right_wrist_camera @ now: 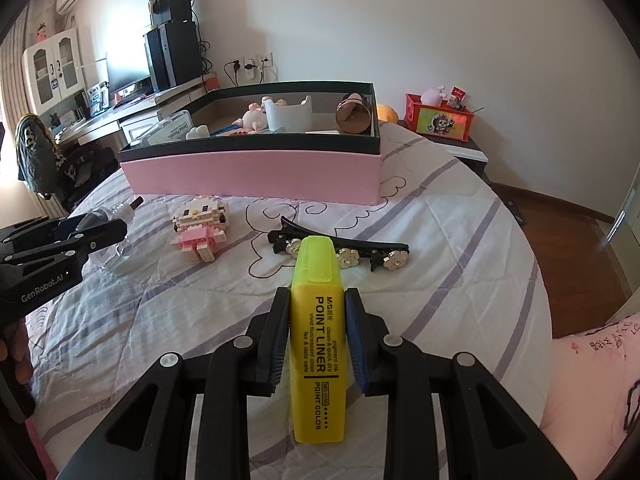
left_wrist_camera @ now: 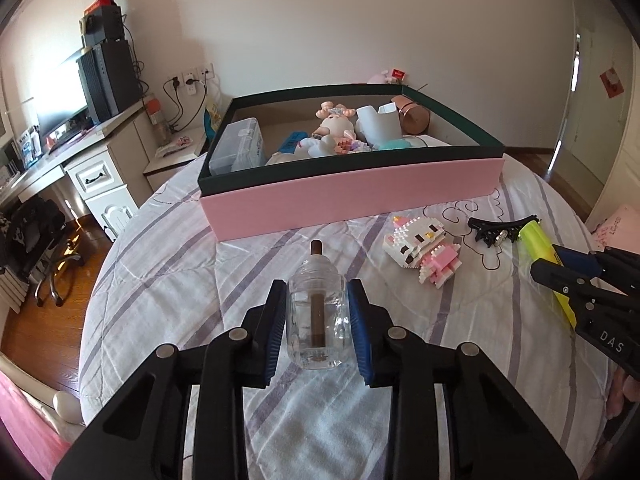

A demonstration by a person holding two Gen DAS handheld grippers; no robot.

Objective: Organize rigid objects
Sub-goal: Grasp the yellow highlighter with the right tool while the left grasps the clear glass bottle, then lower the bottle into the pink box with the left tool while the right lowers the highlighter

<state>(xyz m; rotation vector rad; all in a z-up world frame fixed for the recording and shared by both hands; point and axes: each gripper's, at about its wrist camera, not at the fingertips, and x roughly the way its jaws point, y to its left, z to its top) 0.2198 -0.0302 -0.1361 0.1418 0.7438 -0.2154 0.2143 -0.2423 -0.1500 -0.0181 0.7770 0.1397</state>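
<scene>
Clear glass, in the form of a small wick bottle [left_wrist_camera: 316, 316], is held between the fingers of the left gripper [left_wrist_camera: 317, 292] above the striped quilted bed [left_wrist_camera: 168, 240]. A yellow plastic highlighter pen [right_wrist_camera: 318, 344] is clamped in the right gripper [right_wrist_camera: 318, 300]. Both pickups are judged done; carrying to the pink, dark-rimmed cardboard box [left_wrist_camera: 352, 196] is the step in hand. A lift over its rim is called for next. A white-and-pink brick figure [right_wrist_camera: 200, 228] and a black flowered hair clip [right_wrist_camera: 344, 248] remain on the bed.
</scene>
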